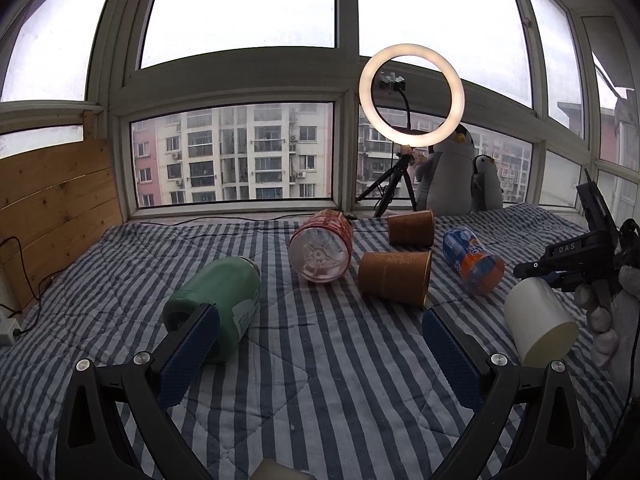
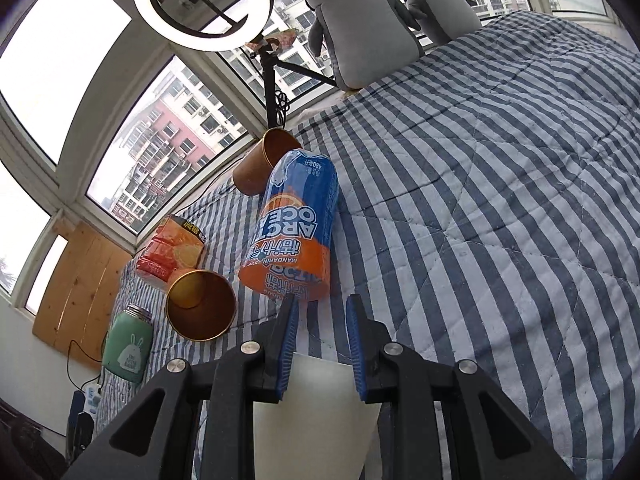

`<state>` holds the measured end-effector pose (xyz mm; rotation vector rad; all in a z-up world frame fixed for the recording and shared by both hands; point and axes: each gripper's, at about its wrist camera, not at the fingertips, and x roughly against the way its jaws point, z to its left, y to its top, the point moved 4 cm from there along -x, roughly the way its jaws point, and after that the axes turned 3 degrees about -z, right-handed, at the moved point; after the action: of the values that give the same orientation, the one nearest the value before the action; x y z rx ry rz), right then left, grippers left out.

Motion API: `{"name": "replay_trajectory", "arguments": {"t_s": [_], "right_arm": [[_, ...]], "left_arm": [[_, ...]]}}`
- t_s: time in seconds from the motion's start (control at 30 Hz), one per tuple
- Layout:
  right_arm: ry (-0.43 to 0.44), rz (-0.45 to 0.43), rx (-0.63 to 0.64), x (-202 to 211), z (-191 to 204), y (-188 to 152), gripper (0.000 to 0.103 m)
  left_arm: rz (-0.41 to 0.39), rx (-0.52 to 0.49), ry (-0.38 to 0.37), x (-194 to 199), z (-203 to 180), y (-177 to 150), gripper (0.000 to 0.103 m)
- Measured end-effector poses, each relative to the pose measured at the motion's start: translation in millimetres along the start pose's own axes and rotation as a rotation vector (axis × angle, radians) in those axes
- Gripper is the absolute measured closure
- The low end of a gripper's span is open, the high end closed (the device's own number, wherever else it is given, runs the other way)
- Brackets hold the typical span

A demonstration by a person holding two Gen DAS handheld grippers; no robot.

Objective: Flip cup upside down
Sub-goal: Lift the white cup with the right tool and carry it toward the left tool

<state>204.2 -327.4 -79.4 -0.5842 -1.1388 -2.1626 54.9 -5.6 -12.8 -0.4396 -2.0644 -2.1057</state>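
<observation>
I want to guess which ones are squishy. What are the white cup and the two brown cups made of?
White cup, in the right hand-held gripper: smooth and matte, probably plastic or coated paper. Brown cups: dull outside like kraft paper, with shiny golden lining, so likely paper.

The right gripper [image 2: 320, 342] has its blue-padded fingers [image 2: 289, 344] closed on the wall of a white cup [image 2: 316, 412], which fills the bottom of the frame. Just ahead an orange and blue bottle [image 2: 294, 232] lies on the striped quilt [image 2: 500, 200]. To its left a brown paper cup [image 2: 200, 306] lies on its side, mouth toward the camera, with a second brown cup [image 2: 262, 166] farther back near the window
</observation>
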Motion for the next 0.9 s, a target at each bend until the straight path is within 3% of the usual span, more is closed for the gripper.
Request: {"name": "replay_trajectory", "arguments": {"t_s": [0.23,0.53,0.73,0.9], "right_arm": [[-0.013,-0.047,0.074,13,20,-12,0.079],[-0.102,-0.134,0.004,38,-18,-6,0.079],[-0.149,-0.088,-0.012,31,-35,-6,0.078],[-0.127,-0.049,0.055,22,-19,-18,0.078]], "left_arm": [[-0.024,-0.094,0.031,8,-18,-2,0.000],[-0.031,-0.145,0.007,10,-38,-2,0.000],[-0.012,-0.144,-0.010,6,-45,0,0.000],[0.035,-0.107,-0.048,-3,-45,2,0.000]]}}
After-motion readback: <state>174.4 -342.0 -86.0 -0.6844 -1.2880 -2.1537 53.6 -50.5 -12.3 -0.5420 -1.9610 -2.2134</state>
